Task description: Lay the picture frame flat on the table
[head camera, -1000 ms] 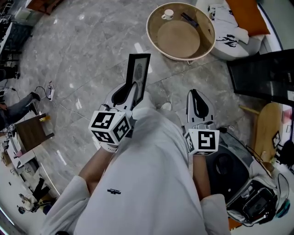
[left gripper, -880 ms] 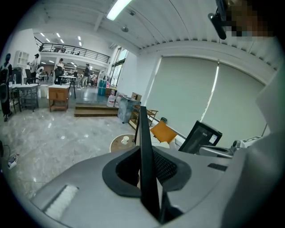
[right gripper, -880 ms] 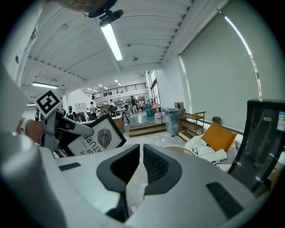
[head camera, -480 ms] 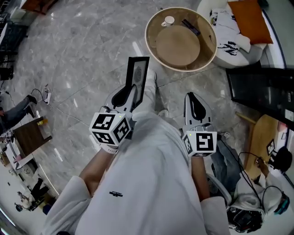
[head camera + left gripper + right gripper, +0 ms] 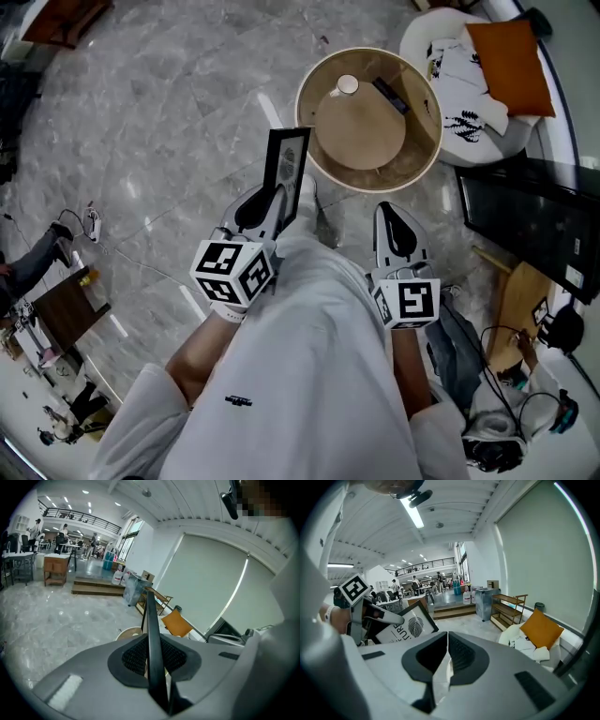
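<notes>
A black picture frame [image 5: 285, 167] with a leaf print stands upright in the air, with my left gripper [image 5: 269, 200] shut on its lower edge. In the left gripper view the frame [image 5: 151, 630] runs edge-on between the two pads. The right gripper view shows its front [image 5: 406, 626] at the left, with the left gripper [image 5: 361, 613] clamped on it. My right gripper [image 5: 397, 228] hovers beside it at the right, shut with nothing held. The round wooden table [image 5: 304, 111] lies just ahead of both grippers.
A white cup [image 5: 346, 85] and a dark flat object [image 5: 387, 92] sit on the round table. A white armchair [image 5: 450, 52] with an orange cushion [image 5: 511, 64] stands behind it. A dark screen [image 5: 530, 216] is at the right; the floor is grey marble.
The person has walked forward, so the round table has come nearer to the grippers. The left gripper still holds the frame upright; the right gripper stays shut.
</notes>
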{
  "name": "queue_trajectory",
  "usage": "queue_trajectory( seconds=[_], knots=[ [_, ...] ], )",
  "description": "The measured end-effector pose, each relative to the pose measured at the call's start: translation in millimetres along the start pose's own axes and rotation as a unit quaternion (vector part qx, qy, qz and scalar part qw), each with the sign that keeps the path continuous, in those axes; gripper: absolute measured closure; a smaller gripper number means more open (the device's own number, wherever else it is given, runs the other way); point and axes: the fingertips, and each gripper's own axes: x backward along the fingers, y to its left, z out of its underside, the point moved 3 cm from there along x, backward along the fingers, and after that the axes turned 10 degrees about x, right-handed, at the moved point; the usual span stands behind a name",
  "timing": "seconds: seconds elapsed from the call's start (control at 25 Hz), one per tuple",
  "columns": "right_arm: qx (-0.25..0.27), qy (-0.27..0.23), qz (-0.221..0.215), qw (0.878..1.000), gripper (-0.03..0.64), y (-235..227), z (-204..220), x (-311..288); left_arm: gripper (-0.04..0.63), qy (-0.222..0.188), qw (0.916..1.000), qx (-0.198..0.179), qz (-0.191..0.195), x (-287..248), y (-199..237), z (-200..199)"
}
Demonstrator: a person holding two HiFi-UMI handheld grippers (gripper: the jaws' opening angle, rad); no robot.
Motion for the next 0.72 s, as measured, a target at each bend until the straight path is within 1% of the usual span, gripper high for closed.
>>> queue_trajectory(
  seconds=[0.12,0.32,0.6,0.72],
  knots=[
    [0.013,0.003,0.005,1.000,0.611,-11,-10,-28,0.538,0.005,1.0000,-0.004,0.004,-23,5,-21],
    [0.003,0.004,-0.001,1.000,0.611,-36,-14,-57,0.538,0.018,0.9998,0.001,-0.006,-53,6,-34],
    [0.006,0.014,-0.010,1.000,0.611,-71,1,-76,0.538,0.036,0.9990,0.013,-0.021,-87,-4,-26],
    [0.005,0.014,-0.018,1.000,0.611,-81,8,-83,0.538,0.038,0.9990,0.006,-0.022,-101,-9,-20]
  ],
)
